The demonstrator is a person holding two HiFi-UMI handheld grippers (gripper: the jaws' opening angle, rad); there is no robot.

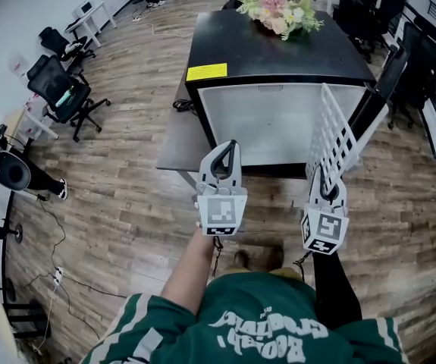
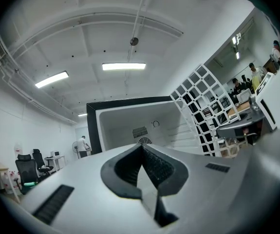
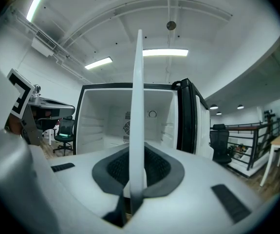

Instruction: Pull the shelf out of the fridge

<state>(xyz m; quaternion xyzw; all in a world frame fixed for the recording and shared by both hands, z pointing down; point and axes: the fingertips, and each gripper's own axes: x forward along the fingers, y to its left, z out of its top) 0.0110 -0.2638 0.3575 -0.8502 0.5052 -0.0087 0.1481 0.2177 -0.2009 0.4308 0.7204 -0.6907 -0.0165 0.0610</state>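
Standing on edge: white grid shelf (image 1: 327, 120)

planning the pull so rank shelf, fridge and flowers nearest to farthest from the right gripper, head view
1. shelf: clamped in the right gripper, standing on edge.
2. fridge: open, just ahead.
3. flowers: far end of the fridge top.

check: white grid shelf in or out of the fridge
Out: the white grid shelf stands on edge outside the black fridge, in the right tongs.
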